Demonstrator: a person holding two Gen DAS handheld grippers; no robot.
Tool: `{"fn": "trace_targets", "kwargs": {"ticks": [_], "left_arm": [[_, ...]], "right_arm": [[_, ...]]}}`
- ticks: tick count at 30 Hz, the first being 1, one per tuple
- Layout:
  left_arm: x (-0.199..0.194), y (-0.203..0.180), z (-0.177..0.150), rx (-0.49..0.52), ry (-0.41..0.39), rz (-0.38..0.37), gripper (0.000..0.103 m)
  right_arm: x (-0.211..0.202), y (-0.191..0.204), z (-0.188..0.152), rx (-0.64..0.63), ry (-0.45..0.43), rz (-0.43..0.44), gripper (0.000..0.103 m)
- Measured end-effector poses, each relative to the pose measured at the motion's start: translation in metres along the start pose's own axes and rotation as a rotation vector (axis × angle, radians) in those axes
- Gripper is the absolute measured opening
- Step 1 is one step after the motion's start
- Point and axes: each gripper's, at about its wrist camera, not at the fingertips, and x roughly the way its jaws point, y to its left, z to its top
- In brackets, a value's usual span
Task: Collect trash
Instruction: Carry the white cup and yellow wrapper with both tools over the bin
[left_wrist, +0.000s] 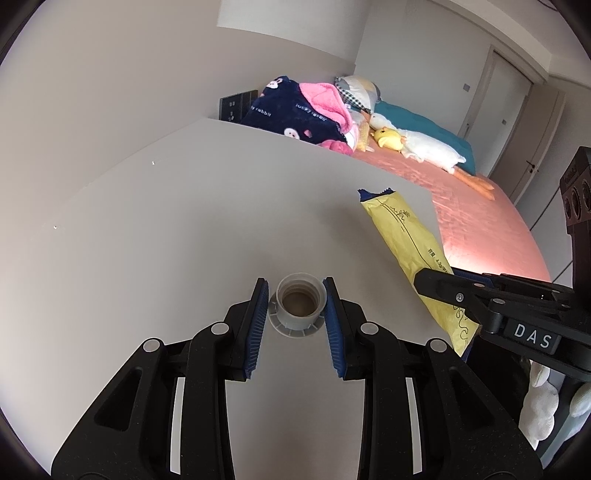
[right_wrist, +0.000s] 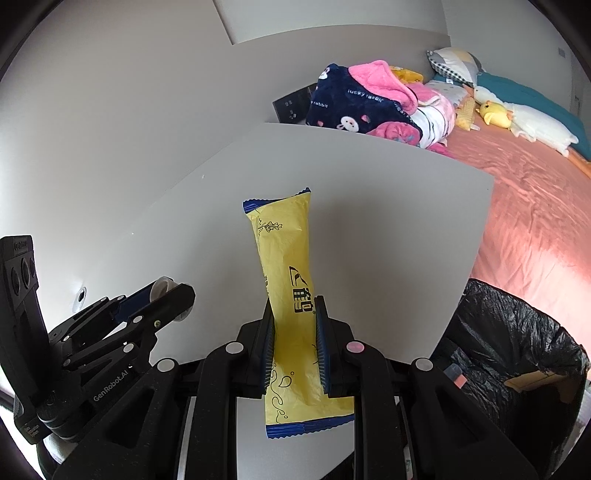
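A small grey plastic cap (left_wrist: 298, 306), open end up and with a flanged base, sits between the blue pads of my left gripper (left_wrist: 296, 297), which is shut on it above the white table (left_wrist: 184, 221). A long yellow snack wrapper (right_wrist: 291, 280) with blue crimped ends stands upright in my right gripper (right_wrist: 293, 325), gripped around its lower half. The left wrist view shows the wrapper (left_wrist: 402, 236) slanting up from the right gripper (left_wrist: 439, 284). In the right wrist view the left gripper (right_wrist: 168, 291) holds the pale cap (right_wrist: 162, 285) at the left.
A bin lined with a black bag (right_wrist: 517, 343) stands beside the table's right corner, with some scraps inside. Beyond the table lies a bed with a pink sheet (right_wrist: 535, 206), a heap of blankets (right_wrist: 373, 103) and plush toys (left_wrist: 424, 144). A dark wall socket panel (right_wrist: 291, 105) is behind.
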Motion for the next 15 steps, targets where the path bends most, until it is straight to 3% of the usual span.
{"fn": "trace_targets", "kwargs": {"ticks": [15], "left_arm": [[-0.017,-0.046,-0.011,0.088,-0.01,-0.066,0.03]], "right_arm": [[-0.045,-0.024,-0.029,0.063,-0.057,-0.029,0.021]]}}
